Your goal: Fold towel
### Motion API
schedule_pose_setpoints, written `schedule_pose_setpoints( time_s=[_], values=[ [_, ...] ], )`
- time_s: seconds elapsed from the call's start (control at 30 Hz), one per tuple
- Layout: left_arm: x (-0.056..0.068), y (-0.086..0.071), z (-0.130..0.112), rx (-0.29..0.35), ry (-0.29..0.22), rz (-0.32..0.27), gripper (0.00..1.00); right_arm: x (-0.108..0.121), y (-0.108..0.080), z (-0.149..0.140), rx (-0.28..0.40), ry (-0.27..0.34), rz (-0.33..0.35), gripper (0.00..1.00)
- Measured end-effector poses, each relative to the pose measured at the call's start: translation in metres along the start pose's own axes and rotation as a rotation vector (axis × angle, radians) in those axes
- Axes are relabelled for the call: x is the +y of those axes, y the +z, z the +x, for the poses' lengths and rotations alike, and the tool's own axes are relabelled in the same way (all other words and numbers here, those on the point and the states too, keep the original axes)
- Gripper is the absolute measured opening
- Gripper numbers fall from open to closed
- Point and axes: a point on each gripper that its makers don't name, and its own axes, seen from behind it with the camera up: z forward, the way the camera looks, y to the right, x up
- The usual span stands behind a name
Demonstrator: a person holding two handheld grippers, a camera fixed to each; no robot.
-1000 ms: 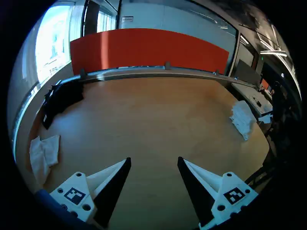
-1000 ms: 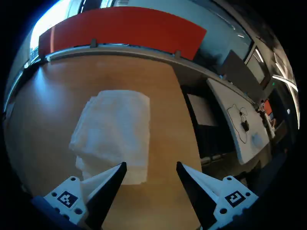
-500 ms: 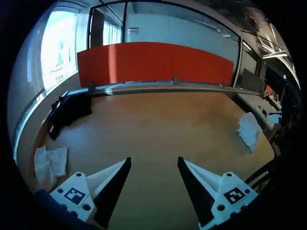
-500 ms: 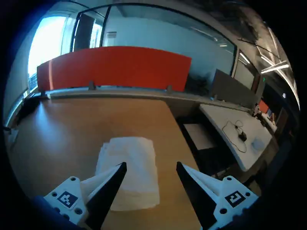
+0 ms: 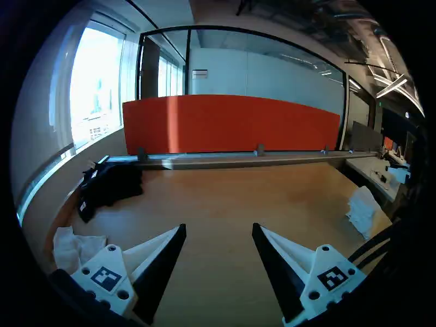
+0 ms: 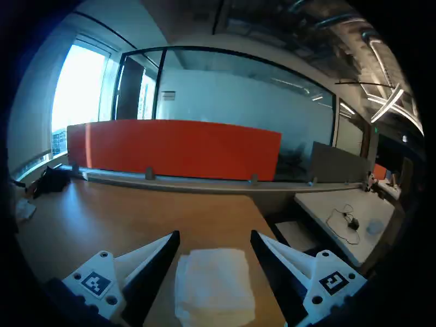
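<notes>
At the left gripper (image 5: 218,226), jaws wide apart and nothing held, just bare wooden table (image 5: 229,201) ahead of the tips. At the right gripper (image 6: 215,233), likewise wide open and empty, hovering over the folded towel (image 6: 215,278), flat on the table just ahead of and below the tips, framed between the 2 jaws and apparently untouched by either. Judging by that neat, squared stack of layers, folding of this towel seemingly finished, no loose corner left to turn; probably the same folded towel (image 5: 364,210) far off to the right of the left gripper, near the table's edge. Possibly 1 more job left: a crumpled white cloth (image 5: 73,248) just outside the left gripper's left jaw, bunched and unfolded. Farther out on that side, a black bundle of fabric (image 5: 111,185), well apart from both cloths. Beyond the table's far edge, an orange partition (image 5: 229,122), with windows (image 5: 95,103) to its left. Right of the right gripper, past the table's edge, a pale neighbouring desk (image 6: 338,210) with a cable (image 6: 346,218) on it. Nothing in the way between either gripper and the cloth nearest it; only the table edge close beside the folded towel worth minding
</notes>
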Motion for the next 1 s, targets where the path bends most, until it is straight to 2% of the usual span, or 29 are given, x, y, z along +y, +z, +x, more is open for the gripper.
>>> schedule_pose_setpoints(
  time_s=[0.2, 0.5, 1.0],
  values=[
    [-0.006, 0.002, 0.013, 0.061, -0.006, 0.014, 0.89, -0.035, 0.002, 0.026, 0.069, 0.001, 0.033, 1.00],
    [-0.016, 0.002, 0.037, 0.158, 0.014, 0.041, 0.89, -0.094, 0.007, 0.058, 0.148, 0.002, 0.085, 1.00],
    [-0.033, 0.002, 0.055, 0.237, -0.015, 0.077, 0.89, -0.160, 0.013, 0.087, 0.215, 0.012, 0.092, 1.00]
  ],
)
